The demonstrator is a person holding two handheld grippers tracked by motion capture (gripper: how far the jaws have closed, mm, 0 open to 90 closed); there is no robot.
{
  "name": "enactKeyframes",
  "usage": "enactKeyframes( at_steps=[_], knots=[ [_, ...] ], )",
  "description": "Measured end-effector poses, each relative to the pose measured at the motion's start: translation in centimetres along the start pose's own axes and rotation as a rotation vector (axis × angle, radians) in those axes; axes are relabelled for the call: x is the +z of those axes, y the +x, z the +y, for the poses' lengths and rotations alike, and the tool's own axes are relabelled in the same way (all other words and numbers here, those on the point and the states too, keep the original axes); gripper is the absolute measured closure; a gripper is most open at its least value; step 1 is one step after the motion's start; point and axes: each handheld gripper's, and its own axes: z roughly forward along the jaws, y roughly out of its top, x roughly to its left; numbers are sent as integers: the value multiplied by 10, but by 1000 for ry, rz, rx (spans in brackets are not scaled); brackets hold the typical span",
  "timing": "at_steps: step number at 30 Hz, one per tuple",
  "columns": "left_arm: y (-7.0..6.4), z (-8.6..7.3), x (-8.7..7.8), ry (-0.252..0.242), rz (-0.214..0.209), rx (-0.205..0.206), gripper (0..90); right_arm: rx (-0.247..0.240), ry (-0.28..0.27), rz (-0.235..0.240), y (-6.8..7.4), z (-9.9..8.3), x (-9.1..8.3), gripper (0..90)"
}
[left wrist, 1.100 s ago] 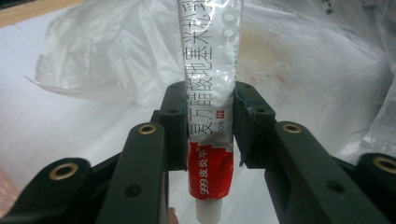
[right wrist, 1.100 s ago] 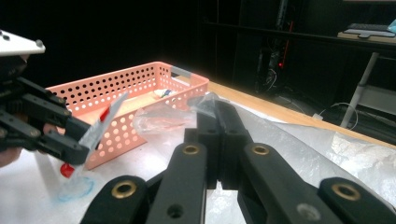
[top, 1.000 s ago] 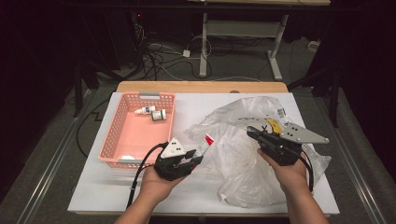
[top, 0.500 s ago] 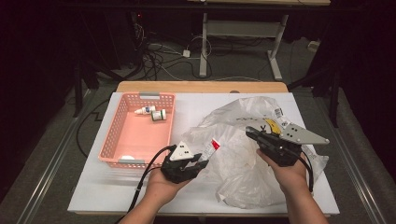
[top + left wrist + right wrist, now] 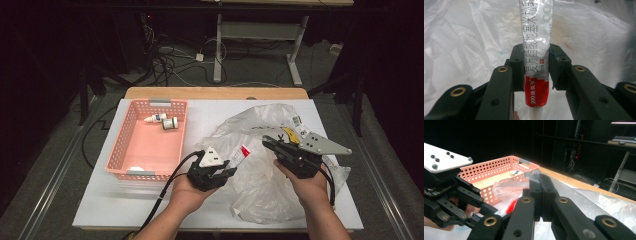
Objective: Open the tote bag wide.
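Observation:
A white and red ointment tube is clamped between the jaws of my left gripper, red end toward the camera. In the high view the left gripper holds the tube at the left edge of a crumpled clear plastic bag. My right gripper is raised over the bag, jaws together on a fold of its film. In the right gripper view the right gripper pinches the bag's edge, with the left gripper close by.
A pink perforated basket stands on the left of the white table. Two small bottles lie at its far end. A wooden strip borders the table's far edge, with dark floor and cables beyond.
My left gripper has carried the tube to the right, closer to the bag and the right gripper. The right gripper has stayed nearly still with the bag film.

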Motion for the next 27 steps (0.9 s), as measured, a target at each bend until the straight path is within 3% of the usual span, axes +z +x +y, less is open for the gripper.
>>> enactKeyframes(
  at_steps=[11, 27],
  knots=[
    [3, 2, 22, 49, 5, 1, 670, -1, -8, 0, 1, 2, -2, 900],
    [7, 9, 53, 64, 25, 2, 669, 6, -15, 0, 0, 3, -2, 900]
  ],
)
